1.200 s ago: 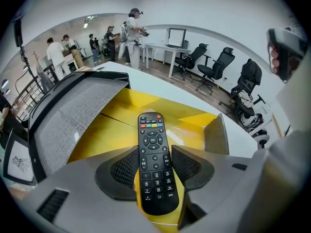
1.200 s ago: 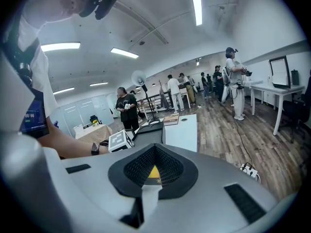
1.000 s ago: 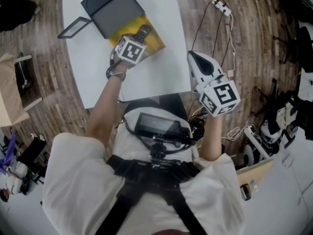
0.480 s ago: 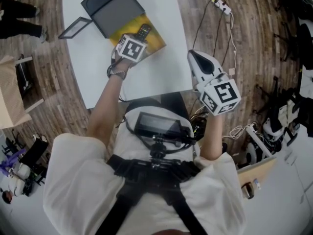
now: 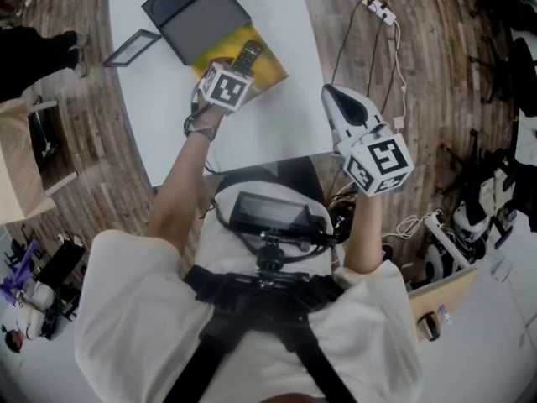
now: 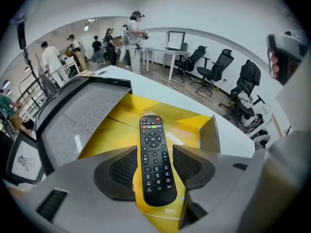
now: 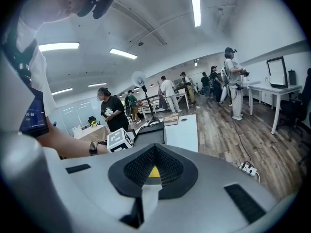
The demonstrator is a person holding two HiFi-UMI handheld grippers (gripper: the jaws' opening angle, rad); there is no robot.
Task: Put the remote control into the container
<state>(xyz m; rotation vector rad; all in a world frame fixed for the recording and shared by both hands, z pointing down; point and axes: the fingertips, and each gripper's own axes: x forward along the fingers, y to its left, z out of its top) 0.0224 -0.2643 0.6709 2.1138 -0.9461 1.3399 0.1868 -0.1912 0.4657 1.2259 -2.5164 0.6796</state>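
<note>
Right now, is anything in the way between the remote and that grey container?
Nothing visible. The remote lies on a yellow surface between the left tongs, whose jaws are opening. The open container sits just beside it, with only its rim to clear.

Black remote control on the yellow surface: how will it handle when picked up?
The slim black plastic remote control probably stays rigid and light. Lying flat on the yellow surface, it shouldn't roll. Its smooth narrow sides might slip when squeezed.
</note>
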